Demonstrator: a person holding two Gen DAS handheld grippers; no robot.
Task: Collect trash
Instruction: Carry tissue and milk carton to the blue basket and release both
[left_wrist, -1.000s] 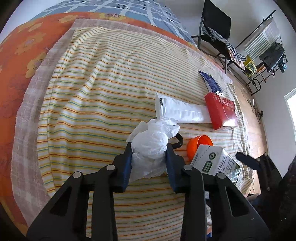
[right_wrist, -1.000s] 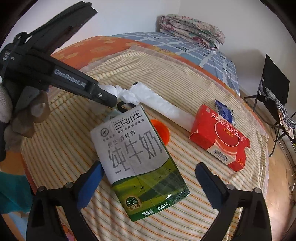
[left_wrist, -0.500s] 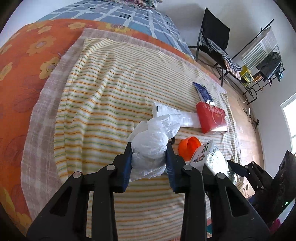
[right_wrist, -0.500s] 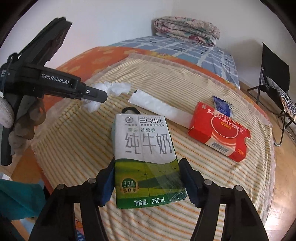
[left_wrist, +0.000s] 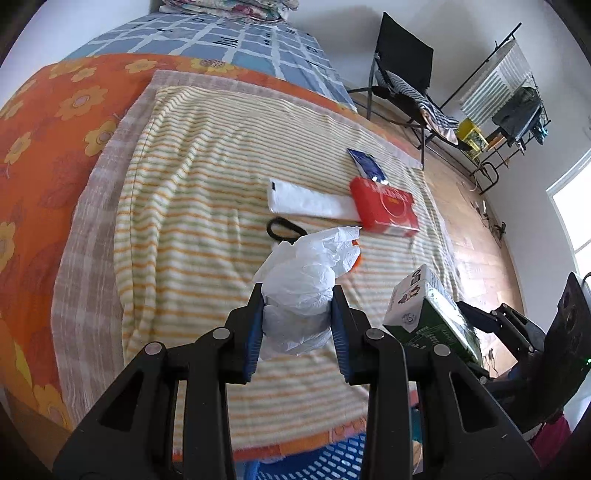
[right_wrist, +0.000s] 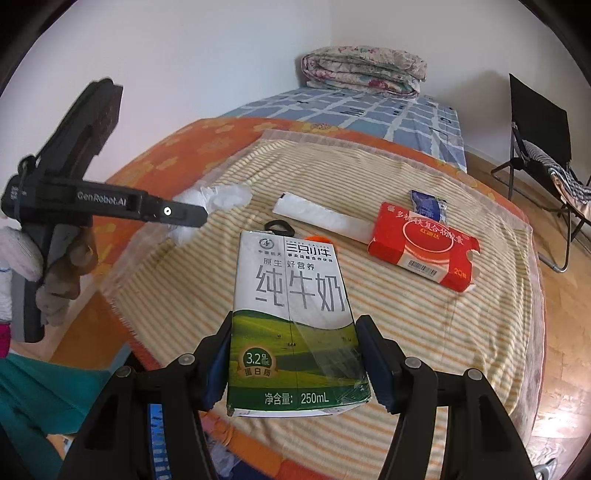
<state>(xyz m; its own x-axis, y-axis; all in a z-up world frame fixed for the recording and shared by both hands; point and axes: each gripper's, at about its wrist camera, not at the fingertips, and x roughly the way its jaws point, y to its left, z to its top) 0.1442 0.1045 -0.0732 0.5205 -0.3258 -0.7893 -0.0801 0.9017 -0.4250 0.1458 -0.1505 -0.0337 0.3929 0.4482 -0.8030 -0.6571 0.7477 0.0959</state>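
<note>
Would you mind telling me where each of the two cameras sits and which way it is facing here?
Left wrist view: sits on the left gripper, looking down along its fingers at the striped blanket; jaws clamp a crumpled white plastic bag.
Right wrist view: sits on the right gripper, facing the bed's far end; jaws clamp a milk carton; a gloved hand shows at left.
Both views share the red box, white wrapper, blue packet, and each other's gripper.
</note>
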